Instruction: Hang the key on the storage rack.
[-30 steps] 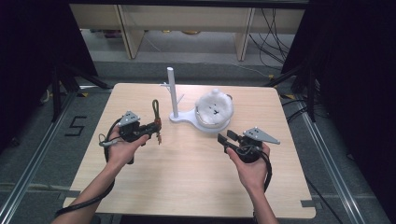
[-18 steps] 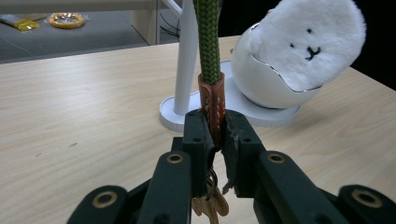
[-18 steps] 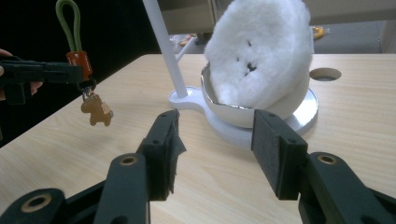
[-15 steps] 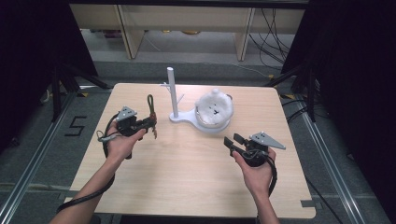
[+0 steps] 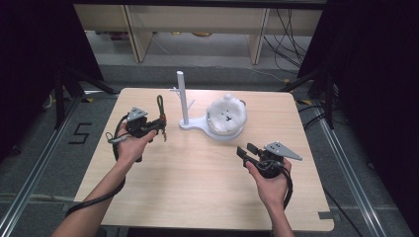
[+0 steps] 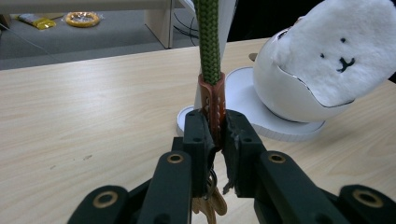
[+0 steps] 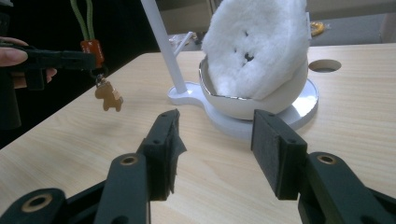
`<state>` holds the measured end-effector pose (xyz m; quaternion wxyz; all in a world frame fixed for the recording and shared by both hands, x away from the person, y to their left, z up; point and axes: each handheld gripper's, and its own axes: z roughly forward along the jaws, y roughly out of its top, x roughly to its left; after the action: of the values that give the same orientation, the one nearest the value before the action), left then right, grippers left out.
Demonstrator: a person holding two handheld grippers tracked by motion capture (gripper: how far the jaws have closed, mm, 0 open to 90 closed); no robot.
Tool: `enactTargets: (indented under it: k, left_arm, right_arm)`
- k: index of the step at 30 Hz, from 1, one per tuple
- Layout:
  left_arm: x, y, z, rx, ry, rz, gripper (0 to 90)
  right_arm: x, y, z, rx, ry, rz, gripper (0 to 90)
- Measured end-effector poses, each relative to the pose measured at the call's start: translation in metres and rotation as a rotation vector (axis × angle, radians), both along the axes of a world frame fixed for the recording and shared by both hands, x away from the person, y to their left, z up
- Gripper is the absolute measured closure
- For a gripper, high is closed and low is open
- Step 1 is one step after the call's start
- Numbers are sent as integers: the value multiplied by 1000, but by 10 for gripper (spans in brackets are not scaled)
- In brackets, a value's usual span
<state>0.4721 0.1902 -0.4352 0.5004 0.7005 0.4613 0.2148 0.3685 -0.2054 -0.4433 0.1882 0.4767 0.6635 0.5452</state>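
On the bench's (image 5: 197, 187) left side, a keychain (image 5: 160, 114) is clamped in the left gripper (image 5: 157, 123), held clear of the surface. Its brown sleeve (image 6: 212, 105) is pinched between the closed jaws, as seen in the left gripper view, while the green cord (image 6: 208, 37) stands upright above them and a small tan charm (image 7: 109, 96) hangs below. Just to the right of the keychain, a white stand (image 5: 183, 98) with an upright post and short pegs is placed near the bench's far edge. On the stand's round base, a white bowl (image 5: 225, 132) is set, and a fluffy white plush (image 5: 226, 113) with a dotted face is seated in it. Near the bench's right front, the right gripper (image 5: 245, 150) is held with its jaws wide apart and nothing between them, pointed toward the bowl and well apart from it.
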Motion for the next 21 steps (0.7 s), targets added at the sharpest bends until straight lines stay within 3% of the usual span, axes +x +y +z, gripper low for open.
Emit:
enactTargets:
  k: [6,11,13,14,19,21]
  left_arm:
    - [7,-4,4,15,-2,6,796]
    - [11,-8,7,20,-2,6,796]
    - [14,-10,8,24,-2,9,796]
    - [15,-11,9,26,1,10,796]
    - [19,-13,11,30,6,16,795]
    - [20,-14,12,33,6,16,795]
  right_arm:
    - [0,1,0,15,-5,14,528]
    - [0,-1,1,1,-21,3,528]
    - [-1,-1,1,10,-13,5,528]
    - [-3,0,1,31,12,-4,528]
    - [0,-2,-1,10,-23,5,528]
    - [-1,-1,0,23,-3,8,527]
